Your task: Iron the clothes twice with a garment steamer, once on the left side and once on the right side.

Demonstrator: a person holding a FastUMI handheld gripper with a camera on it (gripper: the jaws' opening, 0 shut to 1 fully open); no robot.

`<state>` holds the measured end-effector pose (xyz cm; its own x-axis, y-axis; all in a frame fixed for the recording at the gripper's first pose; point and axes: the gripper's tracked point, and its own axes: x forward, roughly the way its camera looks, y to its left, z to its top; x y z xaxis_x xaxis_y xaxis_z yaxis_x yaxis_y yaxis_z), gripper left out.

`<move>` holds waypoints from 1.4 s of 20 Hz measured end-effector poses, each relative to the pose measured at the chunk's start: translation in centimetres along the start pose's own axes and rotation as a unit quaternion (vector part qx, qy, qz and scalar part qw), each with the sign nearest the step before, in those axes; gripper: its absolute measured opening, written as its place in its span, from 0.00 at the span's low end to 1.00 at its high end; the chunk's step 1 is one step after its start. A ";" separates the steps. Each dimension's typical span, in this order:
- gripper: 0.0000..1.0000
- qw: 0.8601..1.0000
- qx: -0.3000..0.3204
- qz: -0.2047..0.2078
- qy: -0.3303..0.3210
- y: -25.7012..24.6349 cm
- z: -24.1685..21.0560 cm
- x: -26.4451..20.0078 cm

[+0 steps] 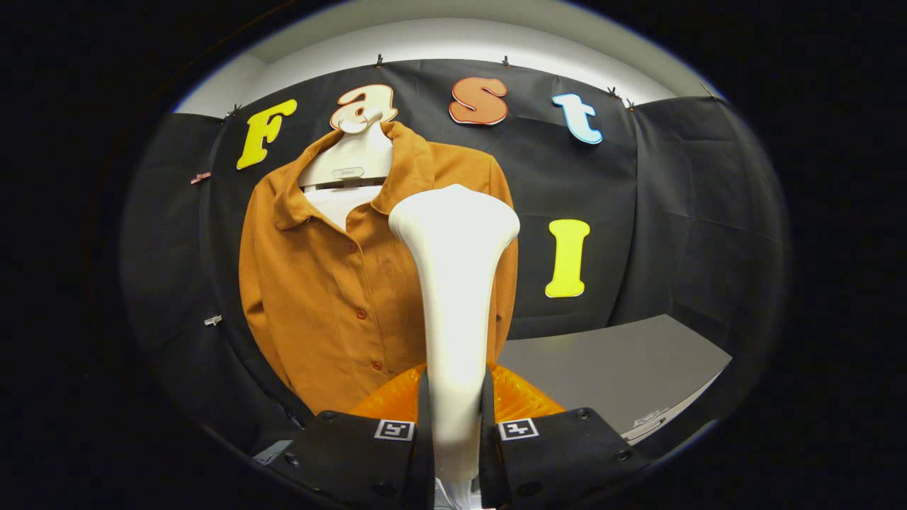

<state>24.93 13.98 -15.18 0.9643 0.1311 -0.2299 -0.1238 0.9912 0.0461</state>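
The tool pinches the white steamer, raised before the orange shirt's right half; next, press closer and stroke downward.

Gripper: fingers clamped on both sides of the white garment steamer, held upright, its broad head raised in front of the shirt. Orange-brown shirt hangs on a white hanger against the black cloth wall, buttoned, collar open. Grey desk to the right, beyond the fingers.
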 end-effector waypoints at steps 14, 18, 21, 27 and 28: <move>0.28 0.999 -0.006 -0.032 0.008 1.8 -4.2 5.8; 0.28 0.999 -0.003 -0.037 0.030 2.0 -7.4 6.0; 0.28 0.998 0.000 -0.044 0.050 1.7 -10.1 6.1; 0.28 0.994 0.001 -0.057 0.098 1.3 -16.2 6.3; 0.28 0.993 0.001 -0.056 0.109 1.3 -17.4 6.3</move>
<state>26.79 16.34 -33.51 0.8988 0.0212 -0.4378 -0.0182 0.9998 0.0111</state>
